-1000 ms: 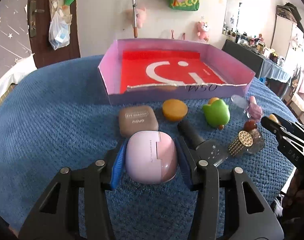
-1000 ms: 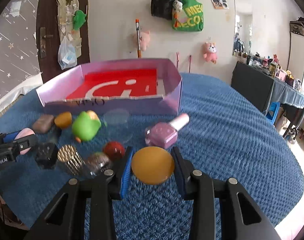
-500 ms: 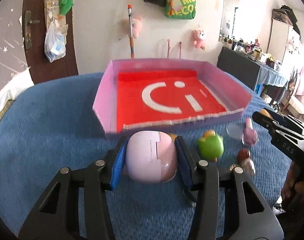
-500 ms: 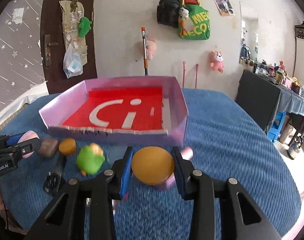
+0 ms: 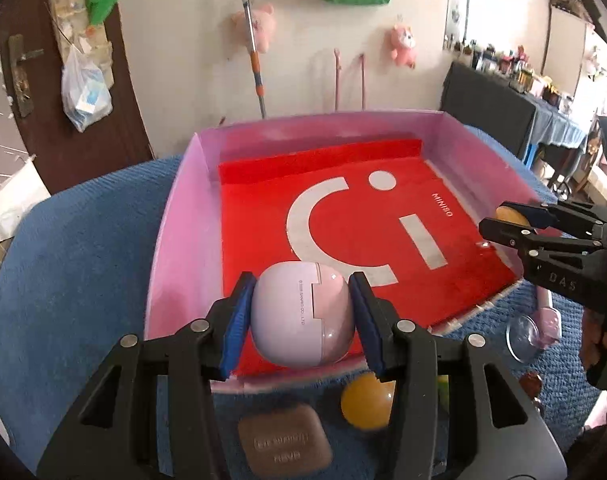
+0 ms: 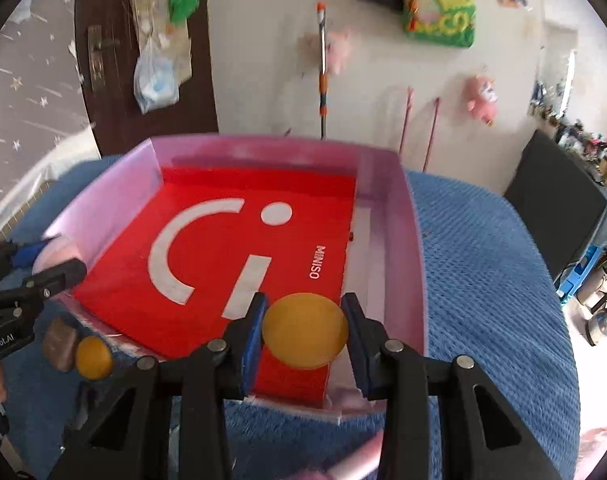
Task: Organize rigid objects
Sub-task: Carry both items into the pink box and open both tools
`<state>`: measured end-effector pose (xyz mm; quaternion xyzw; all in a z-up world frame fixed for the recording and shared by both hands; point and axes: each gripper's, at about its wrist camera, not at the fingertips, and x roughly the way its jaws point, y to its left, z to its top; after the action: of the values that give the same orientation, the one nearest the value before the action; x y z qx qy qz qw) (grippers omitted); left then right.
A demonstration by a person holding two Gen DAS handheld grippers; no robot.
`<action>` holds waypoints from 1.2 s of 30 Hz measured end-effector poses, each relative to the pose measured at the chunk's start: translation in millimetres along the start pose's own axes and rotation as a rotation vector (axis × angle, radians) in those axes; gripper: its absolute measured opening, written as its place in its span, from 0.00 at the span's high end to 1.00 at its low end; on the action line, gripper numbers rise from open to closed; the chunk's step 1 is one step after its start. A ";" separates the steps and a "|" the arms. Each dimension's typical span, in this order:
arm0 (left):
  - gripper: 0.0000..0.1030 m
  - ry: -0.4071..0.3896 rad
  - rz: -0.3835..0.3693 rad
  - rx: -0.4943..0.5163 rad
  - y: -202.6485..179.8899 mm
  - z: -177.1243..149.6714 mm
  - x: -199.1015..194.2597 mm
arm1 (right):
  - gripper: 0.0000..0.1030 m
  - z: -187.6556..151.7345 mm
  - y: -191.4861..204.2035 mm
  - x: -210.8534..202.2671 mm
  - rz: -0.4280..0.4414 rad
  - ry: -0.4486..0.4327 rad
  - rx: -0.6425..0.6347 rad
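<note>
My left gripper [image 5: 301, 322] is shut on a rounded pink case [image 5: 301, 320], held over the near left part of the pink tray [image 5: 171, 232] with its red floor. My right gripper [image 6: 305, 332] is shut on an amber round disc [image 6: 305, 332] above the tray's [image 6: 413, 256] near right corner. In the left wrist view the right gripper [image 5: 503, 224] enters from the right edge with the disc [image 5: 509, 214] between its fingers. The left gripper [image 6: 53, 264] shows at the left edge of the right wrist view, the pink case [image 6: 57, 250] peeking out behind it.
On the blue cloth in front of the tray lie a brown case [image 5: 285, 446], a second amber disc [image 5: 367, 400], a clear lid [image 5: 521, 338] and a pink nail polish bottle [image 5: 547, 316]. A dark table [image 6: 555, 200] with clutter stands at the right.
Both grippers have moved forward and upward from the cloth to over the tray, each carrying its object. The loose items now lie behind and below the fingers.
</note>
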<state>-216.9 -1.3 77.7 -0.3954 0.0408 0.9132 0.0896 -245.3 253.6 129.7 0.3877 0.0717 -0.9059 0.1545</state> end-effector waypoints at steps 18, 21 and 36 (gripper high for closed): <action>0.56 0.202 -0.006 0.039 0.2 7.5 58.1 | 0.61 17.9 20.9 32.1 -0.017 0.135 -0.183; 0.56 0.207 -0.007 0.046 -0.2 8.8 58.2 | 0.61 14.6 21.4 42.2 -0.019 0.182 -0.198; 0.55 0.224 -0.015 0.038 -3.6 6.2 55.0 | 0.62 8.1 21.4 52.1 -0.016 0.238 -0.212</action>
<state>-257.6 10.3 41.8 -0.4936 0.0649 0.8616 0.0989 -277.6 219.7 97.2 0.4732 0.1878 -0.8421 0.1780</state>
